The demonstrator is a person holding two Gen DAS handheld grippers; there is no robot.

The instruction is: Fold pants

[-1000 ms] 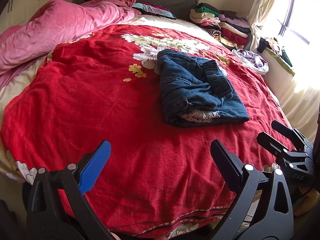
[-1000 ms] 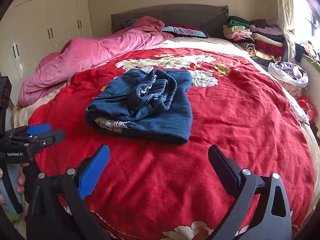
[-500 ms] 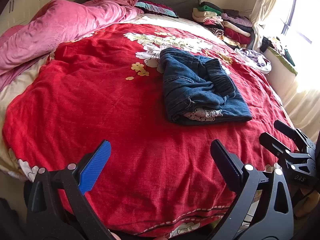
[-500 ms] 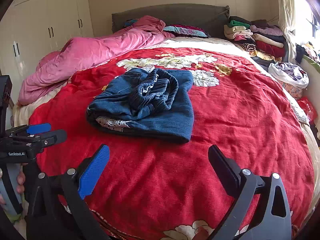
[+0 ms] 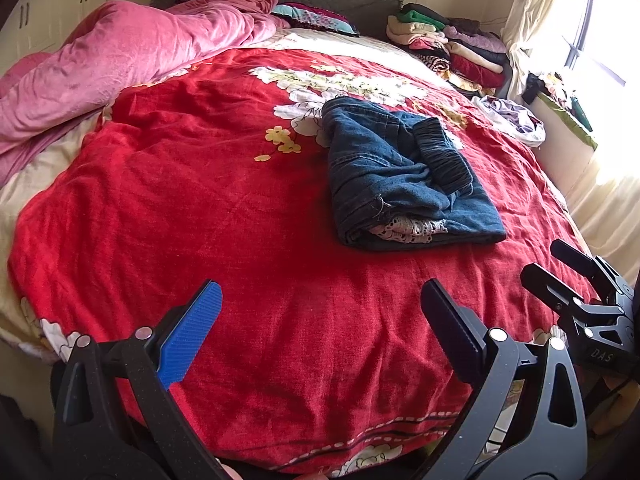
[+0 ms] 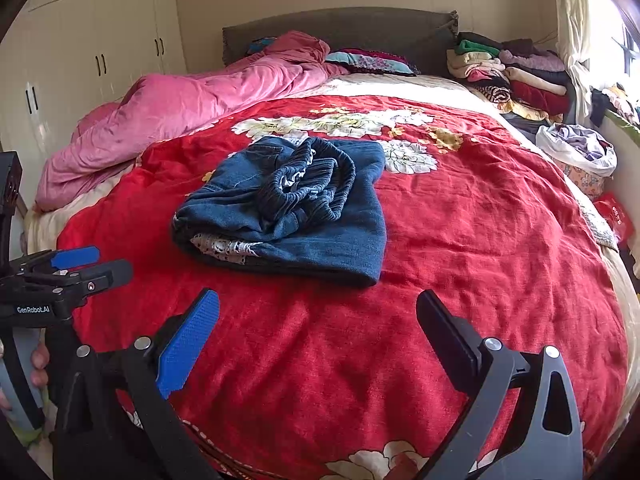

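Note:
The dark blue jeans (image 5: 404,176) lie folded into a compact bundle on the red floral bedspread (image 5: 224,216), with the ribbed waistband on top and a white lace lining showing at the near edge; they also show in the right wrist view (image 6: 292,208). My left gripper (image 5: 320,320) is open and empty, low over the bed's near edge, well short of the jeans. My right gripper (image 6: 318,324) is open and empty, just in front of the bundle. Each gripper shows in the other's view: the right one (image 5: 560,268) and the left one (image 6: 92,266).
A crumpled pink duvet (image 5: 120,60) lies along the bed's left side. A stack of folded clothes (image 6: 508,72) sits at the far right by the headboard. A white bag of laundry (image 6: 576,148) stands right of the bed, near the window. Wardrobes (image 6: 80,48) line the left wall.
Both cameras have shifted slightly; the jeans sit a little lower in both views. The jeans have not moved on the bed and both grippers stay open.

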